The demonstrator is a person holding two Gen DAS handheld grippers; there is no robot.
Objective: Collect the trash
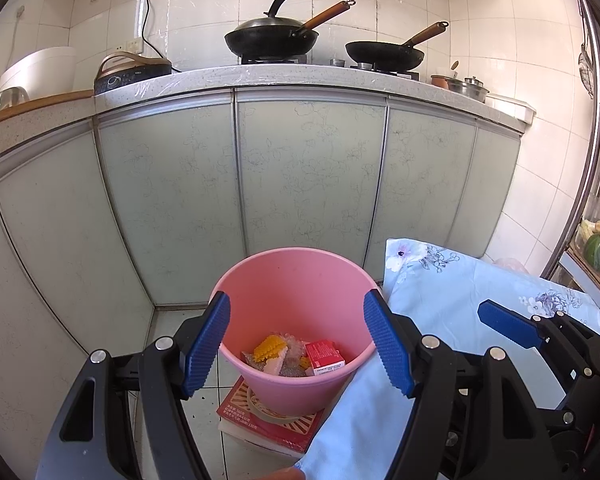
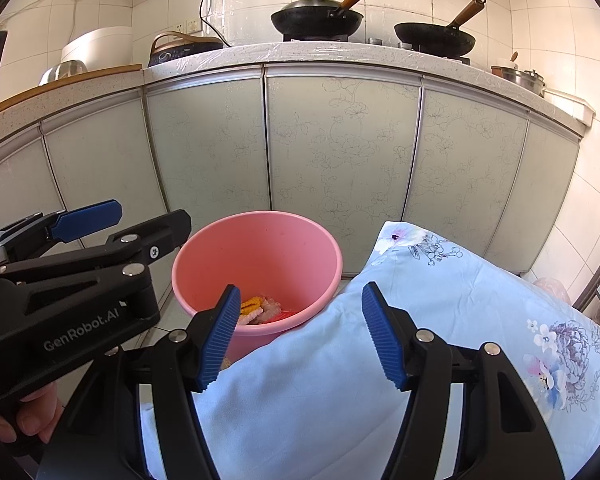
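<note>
Both grippers are hanging empty over the work area, and the collecting looks close to finished. The left gripper point(image 1: 298, 340) is hovering above the pink bucket point(image 1: 300, 280), its jaws spread wide with nothing between them; through the gap the trash point(image 1: 296, 356) is showing at the bottom of the bucket: a yellow ridged piece, some pale crumpled wrappers and a small red box point(image 1: 326, 356). The right gripper point(image 2: 300, 332) is sitting just beside it, over the near edge of the cloth-covered bench point(image 2: 440, 300), and its jaws are likewise standing wide apart and holding nothing. The bucket is resting on the floor in front of the cabinet doors point(image 1: 308, 172), standing on a red box or book point(image 1: 268, 424), with the bench's pale blue floral cloth touching or overlapping its rim on the right side. No loose trash is showing on the part of the cloth in view, so the job appears largely done, though the near end of the bench is lying hidden behind the grippers and something could be waiting there. What seems left is a check for remaining pieces.
</note>
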